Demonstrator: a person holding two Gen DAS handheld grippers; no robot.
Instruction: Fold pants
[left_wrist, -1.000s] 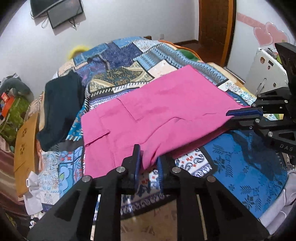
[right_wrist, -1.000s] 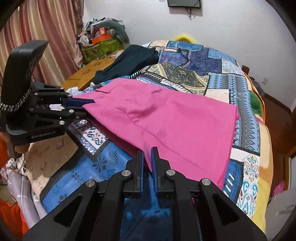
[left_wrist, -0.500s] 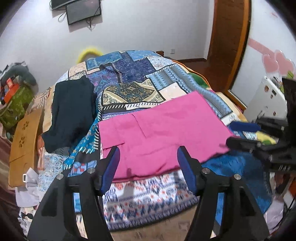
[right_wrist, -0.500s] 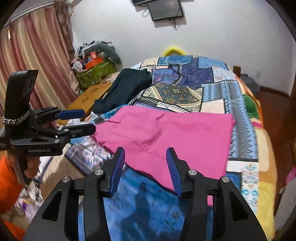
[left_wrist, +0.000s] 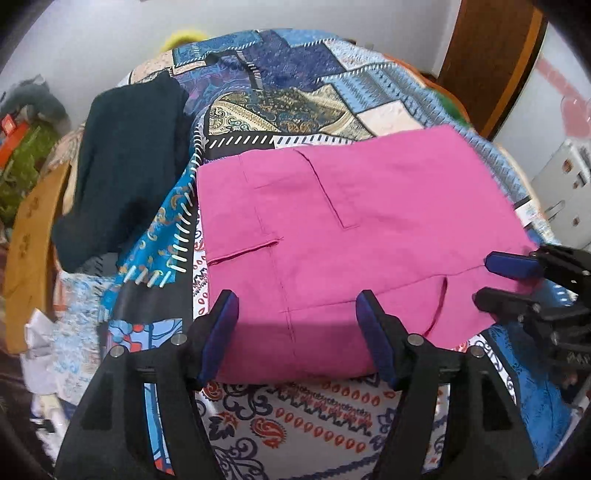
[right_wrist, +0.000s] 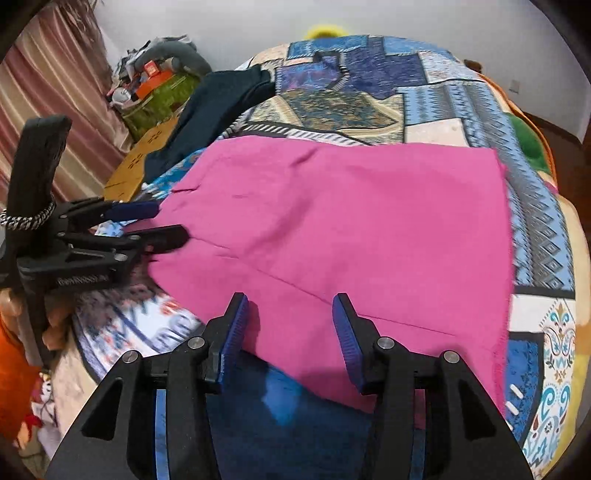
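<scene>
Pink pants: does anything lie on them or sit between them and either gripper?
Nothing visible does. The pink pants lie bare on the patchwork bedspread; the dark garment lies off to their side.

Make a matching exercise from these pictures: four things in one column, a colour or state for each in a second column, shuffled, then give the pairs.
Things:
1. pants
2. garment at the bed's left edge
3. left gripper
4. bedspread

Colour or state:
A. patchwork, mostly blue
B. dark, nearly black
C. pink, folded flat
D. jaws open, holding nothing

Pairs: 1-C, 2-B, 3-D, 4-A
</scene>
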